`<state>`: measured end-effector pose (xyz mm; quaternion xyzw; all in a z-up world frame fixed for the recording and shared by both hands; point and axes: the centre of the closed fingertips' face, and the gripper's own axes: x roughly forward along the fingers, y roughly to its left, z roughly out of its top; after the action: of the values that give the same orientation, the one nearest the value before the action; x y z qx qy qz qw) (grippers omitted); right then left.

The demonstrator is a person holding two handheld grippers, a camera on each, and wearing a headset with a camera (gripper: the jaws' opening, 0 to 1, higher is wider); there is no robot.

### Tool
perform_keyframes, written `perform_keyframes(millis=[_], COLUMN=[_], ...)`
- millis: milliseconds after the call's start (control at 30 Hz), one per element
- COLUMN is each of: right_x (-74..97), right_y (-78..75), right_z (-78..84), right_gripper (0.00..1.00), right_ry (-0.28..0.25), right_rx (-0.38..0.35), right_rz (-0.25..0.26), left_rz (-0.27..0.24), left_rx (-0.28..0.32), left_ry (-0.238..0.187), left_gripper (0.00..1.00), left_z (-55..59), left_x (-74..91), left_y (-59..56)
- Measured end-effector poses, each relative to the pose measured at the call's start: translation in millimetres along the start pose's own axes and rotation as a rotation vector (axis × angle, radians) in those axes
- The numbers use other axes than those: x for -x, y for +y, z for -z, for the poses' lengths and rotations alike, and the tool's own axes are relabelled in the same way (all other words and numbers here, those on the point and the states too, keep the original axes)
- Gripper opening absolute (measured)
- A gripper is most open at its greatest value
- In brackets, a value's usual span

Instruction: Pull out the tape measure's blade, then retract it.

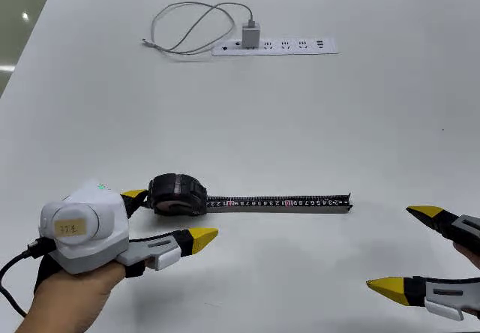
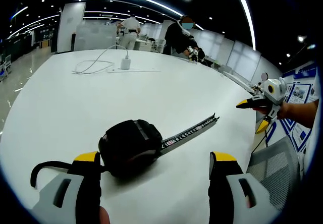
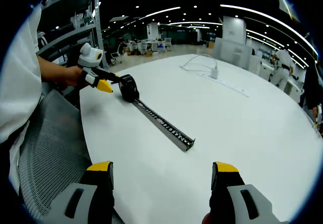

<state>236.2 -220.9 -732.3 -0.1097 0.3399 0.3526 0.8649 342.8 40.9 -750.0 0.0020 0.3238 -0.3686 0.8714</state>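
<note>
**Head view, near edge to far: blade out, both grippers wide**

Nearest, at bottom right, the right gripper (image 1: pixel 401 248): jaws spread wide, yellow tips well apart, nothing between them. It hangs over bare white table (image 1: pixel 300 123), near the blade's hooked end but clear of it.

Bottom left, a hand (image 1: pixel 71 299) carries the left gripper (image 1: pixel 171 214). Jaws also wide. The black tape measure (image 1: pixel 177 194) lies on its side on the table between them, close against the far jaw; contact there cannot be told. The near jaw stands apart from the case. No clamp on it.

The blade (image 1: pixel 281 202) runs out from the case flat along the table towards the right gripper, markings up, hook at its free end.

Far side: a white power strip (image 1: pixel 274 46) with a charger (image 1: pixel 250 34) plugged in, and a grey cable (image 1: pixel 191 25) looped loosely beside it.
</note>
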Motion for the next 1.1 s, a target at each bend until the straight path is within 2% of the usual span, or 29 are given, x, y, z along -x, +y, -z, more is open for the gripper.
perform_keyframes(millis=[167,233,500,733,933,1100], right_x=[-4.9,-6.8,-12.6,-18.2,-24.7,-29.8], right_y=[-2.7,-3.9,-12.2,-20.8,-26.1,-30.6], right_z=[-1.5,-2.8,-3.5,-4.8,-2.7,-3.1], right_gripper=[0.73,0.72,0.66,0.61,0.55,0.53], right_ry=[0.010,0.016,0.037,0.053,0.086,0.107], right_rx=[0.024,0.037,0.074,0.106,0.144,0.178], right_rz=[-0.016,-0.018,-0.035,-0.052,-0.077,-0.093], left_rz=[-0.045,-0.063,-0.104,-0.142,-0.157,-0.194], left_rx=[0.003,0.039,0.049,0.098,0.108,0.113], left_ry=[-0.001,-0.011,-0.020,-0.037,-0.038,-0.039], left_gripper=[0.83,0.83,0.81,0.79,0.78,0.75], left_z=[0.0,-1.9,-3.6,-6.1,-6.7,-6.8], left_x=[-3.4,-3.9,-6.3,-9.7,-11.6,-13.3], left_y=[3.8,5.6,8.2,12.6,14.0,16.6])
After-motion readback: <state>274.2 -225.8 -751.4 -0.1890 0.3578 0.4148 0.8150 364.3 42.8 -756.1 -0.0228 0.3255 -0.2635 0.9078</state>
